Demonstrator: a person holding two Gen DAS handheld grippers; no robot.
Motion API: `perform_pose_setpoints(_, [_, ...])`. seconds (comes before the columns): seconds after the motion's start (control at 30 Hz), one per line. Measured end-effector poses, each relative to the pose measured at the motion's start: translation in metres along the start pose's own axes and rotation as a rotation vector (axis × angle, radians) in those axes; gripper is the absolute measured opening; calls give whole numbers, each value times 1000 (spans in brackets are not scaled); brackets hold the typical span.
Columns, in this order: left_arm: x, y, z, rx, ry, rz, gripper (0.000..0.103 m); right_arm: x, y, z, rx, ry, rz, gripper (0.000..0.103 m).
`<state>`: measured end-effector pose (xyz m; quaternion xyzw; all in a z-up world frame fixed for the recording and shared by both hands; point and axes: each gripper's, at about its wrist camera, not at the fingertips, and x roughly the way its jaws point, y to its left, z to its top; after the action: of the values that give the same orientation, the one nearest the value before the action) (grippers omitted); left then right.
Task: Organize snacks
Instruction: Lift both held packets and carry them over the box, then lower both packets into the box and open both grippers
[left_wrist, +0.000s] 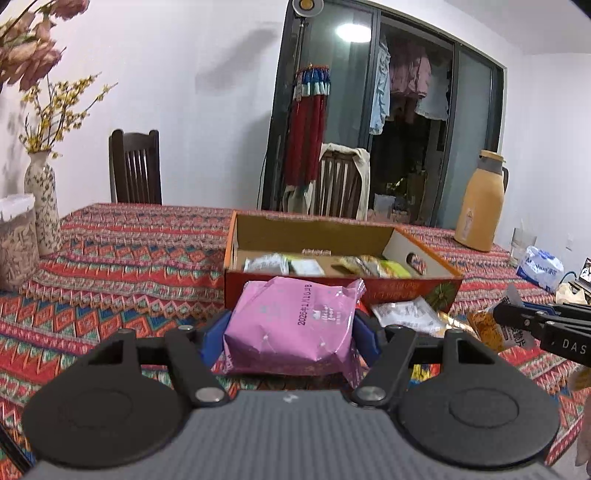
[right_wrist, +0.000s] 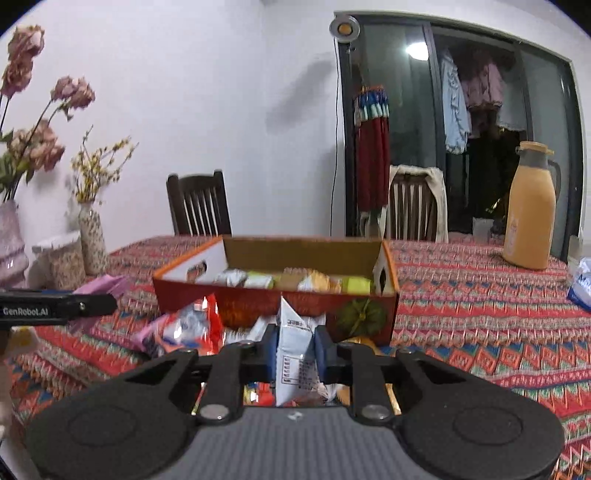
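Observation:
My left gripper (left_wrist: 291, 328) is shut on a pink snack packet (left_wrist: 295, 291), held above the patterned tablecloth just in front of the red cardboard box (left_wrist: 332, 286). My right gripper (right_wrist: 296, 349) is shut on a white and pale-blue snack packet (right_wrist: 291, 328) standing on edge between the blue pads. The open box (right_wrist: 258, 304) lies ahead of both grippers and holds several wrapped snacks. Loose snack packets (right_wrist: 184, 330) lie on the cloth before the box. In the right wrist view the left gripper (right_wrist: 74, 306) shows at the left edge with the pink packet (right_wrist: 107, 286).
A tan thermos jug (right_wrist: 532, 206) stands at the back right, with a tissue pack (left_wrist: 539, 267) near it. Flower vases (left_wrist: 40, 199) and a lidded jar (left_wrist: 14, 243) stand at the left. Two wooden chairs (right_wrist: 199, 203) are behind the table.

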<state>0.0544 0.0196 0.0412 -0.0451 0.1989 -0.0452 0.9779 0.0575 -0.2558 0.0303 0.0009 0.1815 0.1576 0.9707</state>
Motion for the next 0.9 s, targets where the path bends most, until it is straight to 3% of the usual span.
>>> perform_pose_setpoints(0.3, [20,-18,46,31,-69,20,70,27,-2,42,-3,-85,-19,19])
perform_pose_setpoints(0.67, [82,-25,91,13,-49,68,70,112,-16,88,19,-93,-86,19])
perform_pose_setpoints(0.9, [138,-14,96,-68,-34,94,70,166,-18,81,6,-93,-118,19])
